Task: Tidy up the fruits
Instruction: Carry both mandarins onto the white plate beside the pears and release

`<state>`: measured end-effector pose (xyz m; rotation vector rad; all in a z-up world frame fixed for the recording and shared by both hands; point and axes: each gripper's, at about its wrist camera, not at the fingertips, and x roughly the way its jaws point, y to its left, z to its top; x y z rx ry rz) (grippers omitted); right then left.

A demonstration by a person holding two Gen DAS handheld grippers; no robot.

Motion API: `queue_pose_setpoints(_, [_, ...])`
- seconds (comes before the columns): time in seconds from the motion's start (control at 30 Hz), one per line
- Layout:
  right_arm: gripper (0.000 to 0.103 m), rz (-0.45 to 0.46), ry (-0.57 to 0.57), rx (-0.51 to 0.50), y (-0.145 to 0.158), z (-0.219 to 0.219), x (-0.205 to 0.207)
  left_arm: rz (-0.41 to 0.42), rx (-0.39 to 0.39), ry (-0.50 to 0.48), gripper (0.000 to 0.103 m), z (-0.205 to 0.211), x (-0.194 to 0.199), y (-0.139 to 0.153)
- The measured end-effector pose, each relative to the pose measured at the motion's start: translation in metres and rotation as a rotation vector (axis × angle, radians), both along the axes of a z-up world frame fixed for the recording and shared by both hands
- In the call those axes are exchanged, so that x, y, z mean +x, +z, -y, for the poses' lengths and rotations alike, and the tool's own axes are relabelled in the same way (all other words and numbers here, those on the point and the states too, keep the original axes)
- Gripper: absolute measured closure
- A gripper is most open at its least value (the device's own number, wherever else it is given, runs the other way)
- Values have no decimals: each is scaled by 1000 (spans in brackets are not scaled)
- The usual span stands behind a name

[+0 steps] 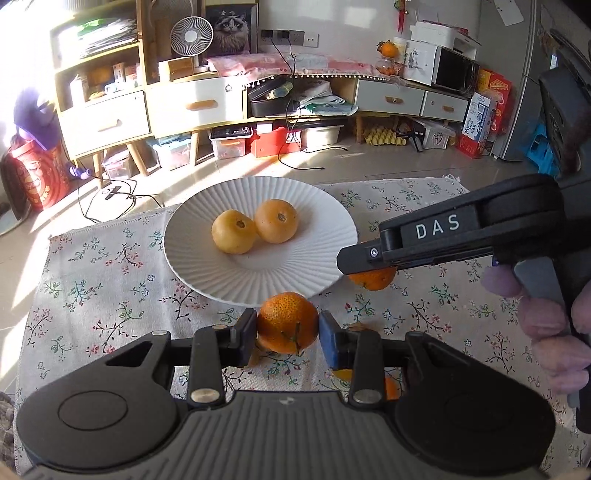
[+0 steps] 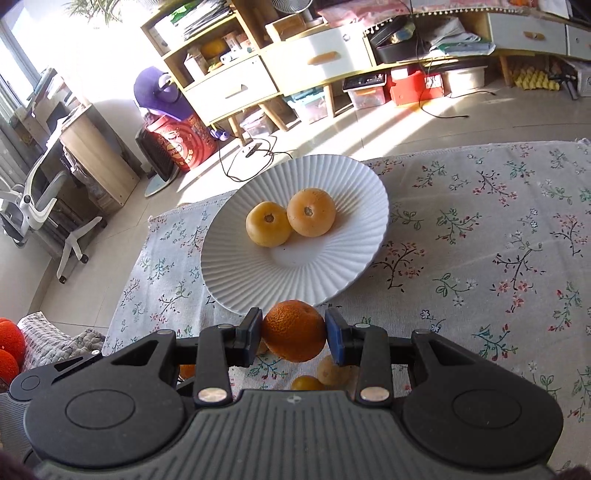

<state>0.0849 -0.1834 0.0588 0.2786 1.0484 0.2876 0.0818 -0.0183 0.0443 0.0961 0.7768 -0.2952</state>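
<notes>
Low centre of each wrist view, the left hand-held gripper (image 1: 287, 332) and right hand-held gripper (image 2: 293, 334) each pinch a mandarin (image 1: 287, 321) (image 2: 294, 329) above the floral-clothed bench (image 1: 110, 280). Transport step in hand. Beyond, mid-frame, the white ribbed plate (image 1: 236, 277) holds two yellow fruits (image 1: 233, 231); next move calls for carrying over its rim before releasing.

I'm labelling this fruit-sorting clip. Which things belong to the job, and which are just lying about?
Job: white plate, two yellow fruits on it, an orange in the left claw, another in the right claw.
Lying about: fan, purple cap, office chair.

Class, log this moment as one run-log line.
left gripper: shut on orange | right gripper: shut on second orange | plate: two yellow fruits
</notes>
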Motion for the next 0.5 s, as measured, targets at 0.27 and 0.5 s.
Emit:
queue_pose_setpoints(0.27, [69,25,-19,64,-6,7,24,20,21,37,76,7,34,-17])
queue_pose_setpoints(0.5, [69,88,42,12,-2,-8,36,17,27,99,76,2,53,-33])
